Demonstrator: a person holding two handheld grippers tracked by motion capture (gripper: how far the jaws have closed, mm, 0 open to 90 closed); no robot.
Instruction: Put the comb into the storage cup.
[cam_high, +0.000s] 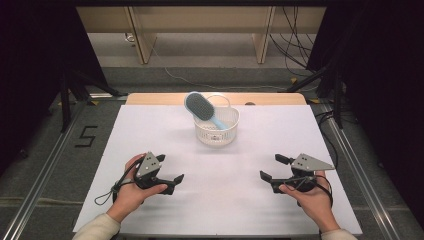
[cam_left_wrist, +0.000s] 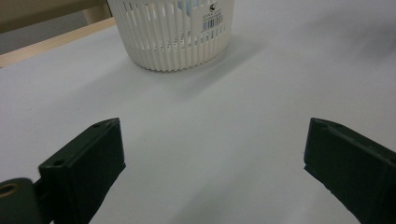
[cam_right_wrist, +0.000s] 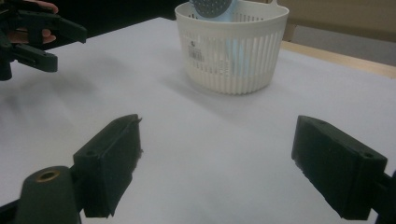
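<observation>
Your brush sits in the basket already, and both your left gripper and right gripper rest empty, jaws apart, on the surface.

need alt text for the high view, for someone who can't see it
A white slatted basket stands at the far middle of a white table, with a blue hairbrush leaning in it, head over the rim. Nearer the camera, a person holds the left gripper and right gripper, both open, above the tabletop.
</observation>
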